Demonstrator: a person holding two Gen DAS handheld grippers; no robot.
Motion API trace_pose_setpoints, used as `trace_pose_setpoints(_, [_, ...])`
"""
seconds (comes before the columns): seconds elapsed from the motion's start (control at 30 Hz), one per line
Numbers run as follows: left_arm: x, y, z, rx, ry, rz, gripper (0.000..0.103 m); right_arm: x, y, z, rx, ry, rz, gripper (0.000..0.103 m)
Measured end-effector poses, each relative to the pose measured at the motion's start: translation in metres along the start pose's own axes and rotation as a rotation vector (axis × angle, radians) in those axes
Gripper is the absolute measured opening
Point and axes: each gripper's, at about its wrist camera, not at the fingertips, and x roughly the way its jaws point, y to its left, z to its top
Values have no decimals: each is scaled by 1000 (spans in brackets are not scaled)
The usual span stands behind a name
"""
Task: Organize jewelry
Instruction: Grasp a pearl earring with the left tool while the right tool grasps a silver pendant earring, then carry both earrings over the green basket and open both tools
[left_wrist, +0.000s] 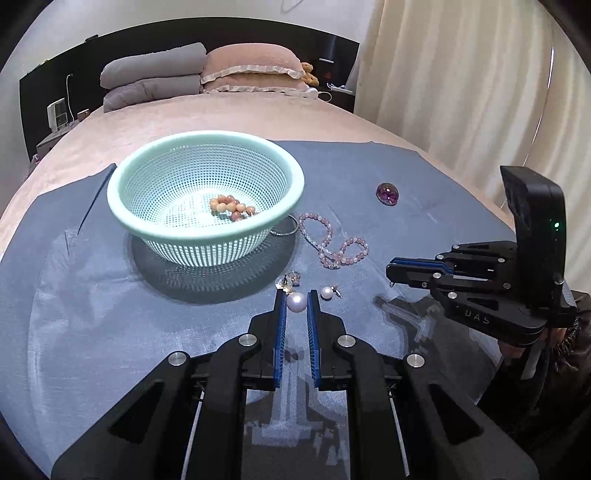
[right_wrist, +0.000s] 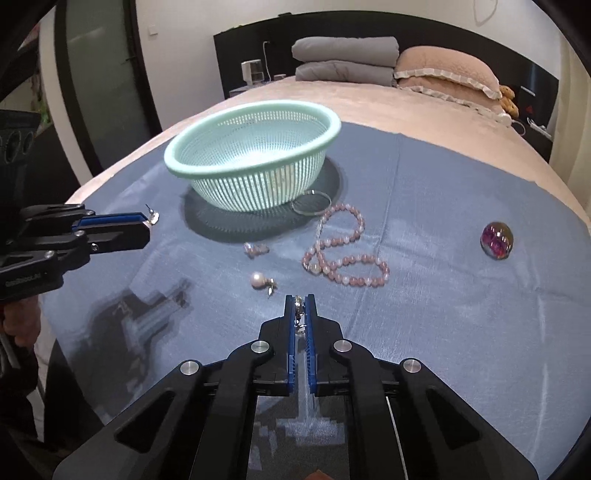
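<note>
I count one mint basket (left_wrist: 207, 201) ahead of my left gripper (left_wrist: 296, 301), holding one orange bead bracelet (left_wrist: 231, 208). The left fingers clamp one pearl earring (left_wrist: 298, 302). A second pearl earring (right_wrist: 258, 280) lies just beyond my right gripper (right_wrist: 300, 304), whose narrow fingers pinch one small silver piece (right_wrist: 299, 308). One pink bead strand (right_wrist: 343, 247), one thin ring (right_wrist: 312, 203) and one purple gem (right_wrist: 496, 240) lie farther out.
</note>
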Motion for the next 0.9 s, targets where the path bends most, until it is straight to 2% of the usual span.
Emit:
trace_pose_setpoints(0.17, [-1,13,24,5,-33,15,12,-12,9,51,-53,-90,28,5])
trace_pose_setpoints(0.33, [2,32,51,12,-64,38,12,2,10,95,-62,-126,64,5])
trace_pose_setpoints(0.53, [21,73,73,-4,-41,75,12,48,-2,124,-27,-78,112,5])
trace_pose_setpoints(0.73, [43,106,78,-14,15,99,13,82,-16,130,-6,-21,115,8])
trace_pose_setpoints(0.8, [42,110,78,-12,10,94,25,81,-20,129,5,-25,121,18])
trace_pose_setpoints(0.87, [39,110,79,-6,-9,89,55,80,-23,128,14,-28,139,54])
trace_pose_setpoints(0.9, [37,110,79,-1,-16,85,57,78,-25,127,15,-34,137,55])
